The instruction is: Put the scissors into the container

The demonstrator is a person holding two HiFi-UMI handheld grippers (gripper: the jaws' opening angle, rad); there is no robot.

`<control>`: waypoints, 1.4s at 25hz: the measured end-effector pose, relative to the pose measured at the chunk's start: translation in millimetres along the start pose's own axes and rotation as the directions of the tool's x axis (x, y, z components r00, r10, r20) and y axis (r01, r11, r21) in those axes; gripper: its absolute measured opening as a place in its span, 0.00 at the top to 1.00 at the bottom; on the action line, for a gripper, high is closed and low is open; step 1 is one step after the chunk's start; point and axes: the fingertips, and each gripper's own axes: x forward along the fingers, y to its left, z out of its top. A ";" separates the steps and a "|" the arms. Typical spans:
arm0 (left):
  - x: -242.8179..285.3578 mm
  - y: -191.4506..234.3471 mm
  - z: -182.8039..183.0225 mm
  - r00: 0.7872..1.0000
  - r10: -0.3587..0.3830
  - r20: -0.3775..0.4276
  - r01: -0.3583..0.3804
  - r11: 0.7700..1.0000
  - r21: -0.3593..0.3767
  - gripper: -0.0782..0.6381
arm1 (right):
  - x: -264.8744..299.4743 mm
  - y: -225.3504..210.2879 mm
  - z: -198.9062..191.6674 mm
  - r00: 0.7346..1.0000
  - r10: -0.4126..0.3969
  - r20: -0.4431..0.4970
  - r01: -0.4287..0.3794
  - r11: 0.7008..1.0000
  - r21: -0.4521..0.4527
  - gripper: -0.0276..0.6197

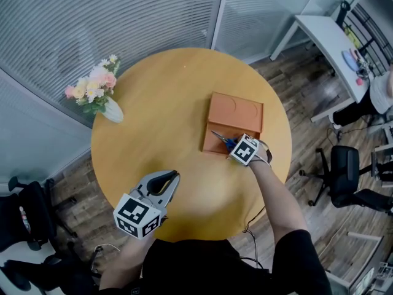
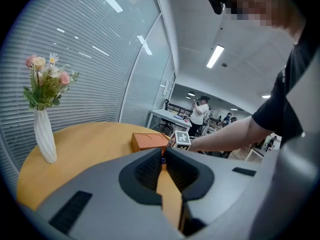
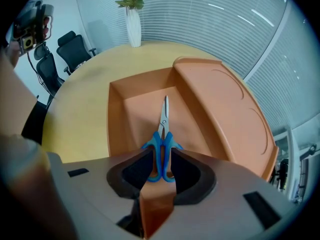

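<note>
**Right gripper holding the scissors above the container.** The right gripper point(image 3: 161, 156) has its fingers point(image 3: 134, 173) closed on the blue handle loops of the scissors point(image 3: 163, 134). The blades are together and point forward over the open well of the orange container point(image 3: 227, 114). We cannot tell whether the tip touches the floor of the well.

The left gripper point(image 2: 162, 156) hangs over the near edge of the tabletop point(image 1: 166, 103), well apart from the container. Its fingers point(image 2: 147, 171) are drawn together on nothing.

We judge the scissors light and stiff, with smooth steel blades likely to slip. The plastic loops are the better hold, though a narrow grasp there may let the blades pivot downward.
</note>
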 end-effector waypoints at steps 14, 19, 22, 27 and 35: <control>-23.3 -4.0 16.8 0.997 -0.058 0.042 0.056 0.997 0.052 0.84 | -91.6 -13.7 17.8 0.916 -0.276 0.291 0.230 0.956 0.181 0.76; -46.1 -9.5 29.3 0.991 -0.103 0.085 0.096 0.991 0.092 0.84 | -171.1 15.7 29.0 0.819 -0.371 0.438 0.249 0.917 0.313 0.77; -54.2 -14.7 37.8 0.985 -0.139 0.107 0.125 0.984 0.128 0.84 | -223.7 37.8 35.0 0.718 -0.434 0.543 0.224 0.884 0.410 0.80; -69.8 -24.4 55.9 0.976 -0.164 0.141 0.134 0.971 0.196 0.84 | -296.8 85.2 50.1 0.553 -0.466 0.691 0.125 0.866 0.483 0.82; -82.9 -47.7 83.4 0.975 -0.147 0.166 0.102 0.962 0.253 0.84 | -404.2 123.5 34.5 0.231 -0.531 0.815 0.037 0.842 0.538 0.89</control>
